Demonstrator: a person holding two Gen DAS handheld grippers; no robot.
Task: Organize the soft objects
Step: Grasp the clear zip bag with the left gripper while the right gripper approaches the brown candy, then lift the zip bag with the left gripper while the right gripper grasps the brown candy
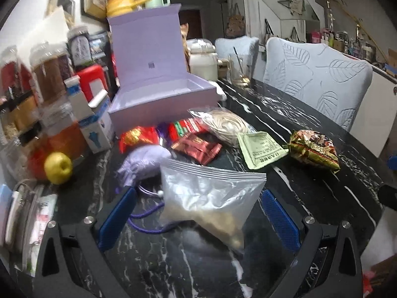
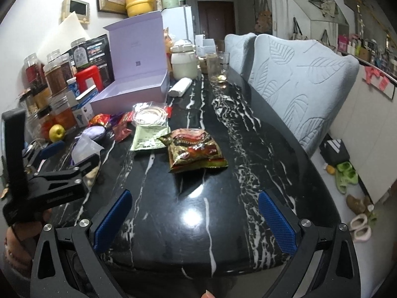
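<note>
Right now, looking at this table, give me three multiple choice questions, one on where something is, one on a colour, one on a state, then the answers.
1. Where does the yellow apple sit?
A. inside the box
B. on the table by the jars
C. on the chair

2. What colour is the open box?
A. lilac
B. green
C. orange

3. How does the left gripper stand?
A. shut on the zip bag
B. open around the zip bag
C. out of view

Answers: 1 B, it rests on the black marble table beside the jars. 2 A, lid and walls are lilac. 3 B, the zip bag lies between spread fingers.
</note>
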